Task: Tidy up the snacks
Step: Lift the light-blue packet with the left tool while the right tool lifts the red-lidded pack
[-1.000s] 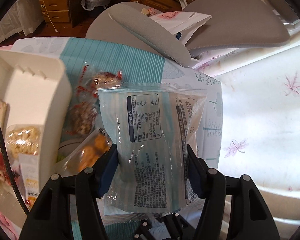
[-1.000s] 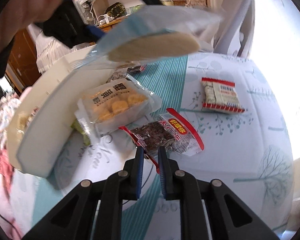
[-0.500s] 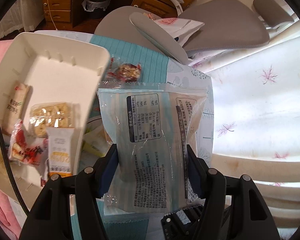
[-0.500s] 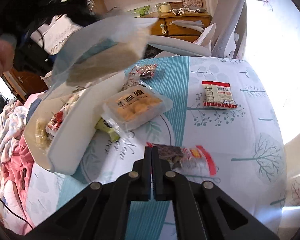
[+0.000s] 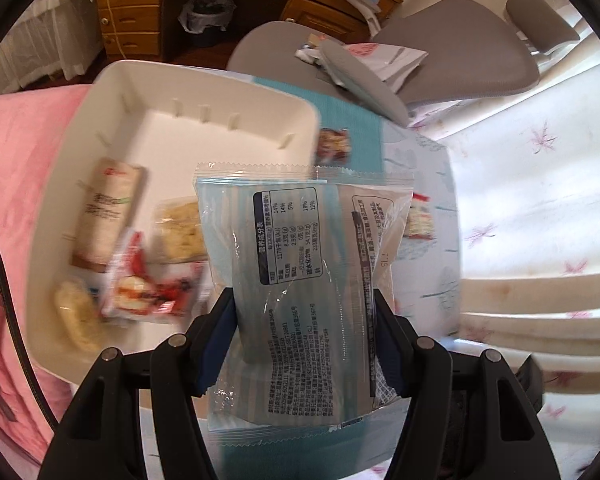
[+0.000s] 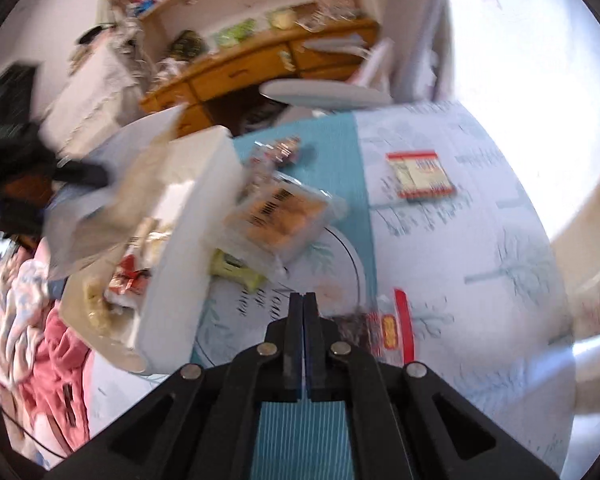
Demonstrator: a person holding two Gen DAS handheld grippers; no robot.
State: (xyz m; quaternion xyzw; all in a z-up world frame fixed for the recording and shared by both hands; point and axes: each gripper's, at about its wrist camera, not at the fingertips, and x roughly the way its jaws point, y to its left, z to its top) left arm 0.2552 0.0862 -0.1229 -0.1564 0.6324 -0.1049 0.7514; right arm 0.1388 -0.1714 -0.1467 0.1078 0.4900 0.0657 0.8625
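My left gripper (image 5: 304, 332) is clamped on a clear snack bag (image 5: 300, 280) with pale blue stripes and a dark nutrition panel, both blue pads pressing its sides, and it hangs above the near right corner of the white tray (image 5: 112, 128). Inside the tray I can see a tall beige packet (image 5: 108, 212) on the left, a red and white packet (image 5: 140, 280) near me, a pale cracker pack (image 5: 180, 232) beside the held bag, and a blurred yellowish snack (image 5: 76, 316) at the near left corner. Just past the tray's far right corner a small dark red packet (image 5: 334, 144) lies on the teal stripe of the tablecloth (image 5: 432, 184), and a red-edged packet (image 5: 420, 220) peeks out to the right of the bag. My right gripper (image 6: 303, 300) has its jaws pressed fully together. In its blurred view I cannot tell whether they pinch the dark packet with a red band (image 6: 384, 328) that lies just right of the tips. From that side the tray (image 6: 196, 208) sits to the left, with an orange biscuit pack (image 6: 284, 216) and a yellow-green wrapper (image 6: 236, 272) against its right wall, and a red-bordered packet (image 6: 420, 174) lying well apart on the far right of the cloth (image 6: 500, 240). A grey chair (image 5: 460, 48) stands beyond the table.
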